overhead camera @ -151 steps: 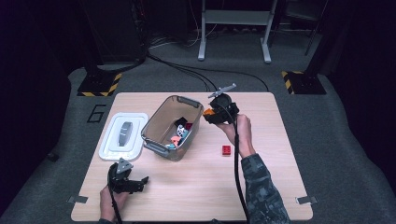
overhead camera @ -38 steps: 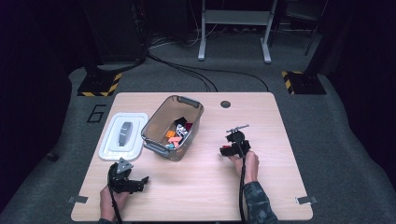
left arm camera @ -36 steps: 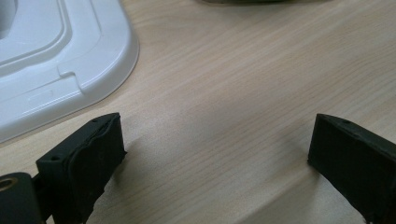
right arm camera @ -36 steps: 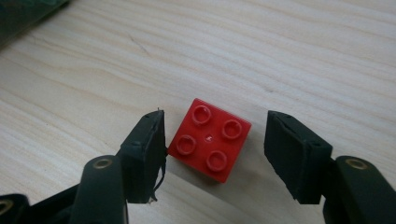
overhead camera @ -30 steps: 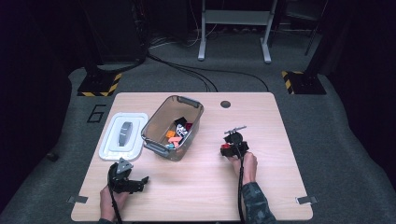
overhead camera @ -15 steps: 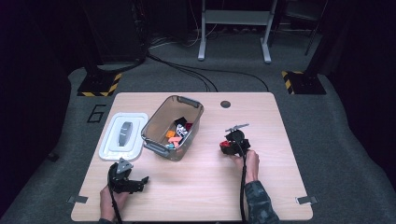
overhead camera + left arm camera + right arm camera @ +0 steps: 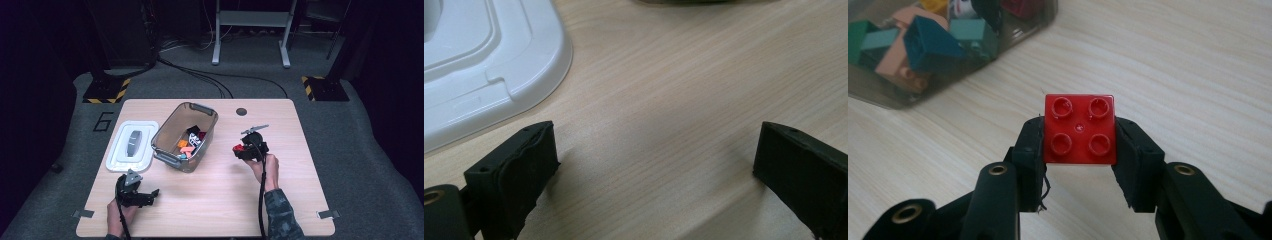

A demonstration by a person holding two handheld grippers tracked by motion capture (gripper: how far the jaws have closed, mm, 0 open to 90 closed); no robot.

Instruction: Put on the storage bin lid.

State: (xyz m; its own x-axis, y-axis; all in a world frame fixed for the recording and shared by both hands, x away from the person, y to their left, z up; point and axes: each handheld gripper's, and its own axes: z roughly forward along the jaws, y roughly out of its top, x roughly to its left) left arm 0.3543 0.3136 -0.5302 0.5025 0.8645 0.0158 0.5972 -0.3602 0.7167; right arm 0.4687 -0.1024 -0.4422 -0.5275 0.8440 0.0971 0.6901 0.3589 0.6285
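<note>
A wooden desk [image 7: 210, 200] seen from above, where the right gripper [image 7: 1079, 145] is clamped on a red four-stud building brick [image 7: 1079, 129], pinched between its two black jaws and held off the wood, right of the desk's middle and well in from its right edge. A clear plastic bin [image 7: 167, 142] holding mixed coloured bricks stands left of the brick, nearer the far edge, with its white lid [image 7: 131, 145] lying flat beside it toward the left edge. The left gripper [image 7: 649, 170] rests near the desk's near-left corner with its jaws wide apart over bare wood, gripping nothing, the lid's rounded corner just beyond them.
</note>
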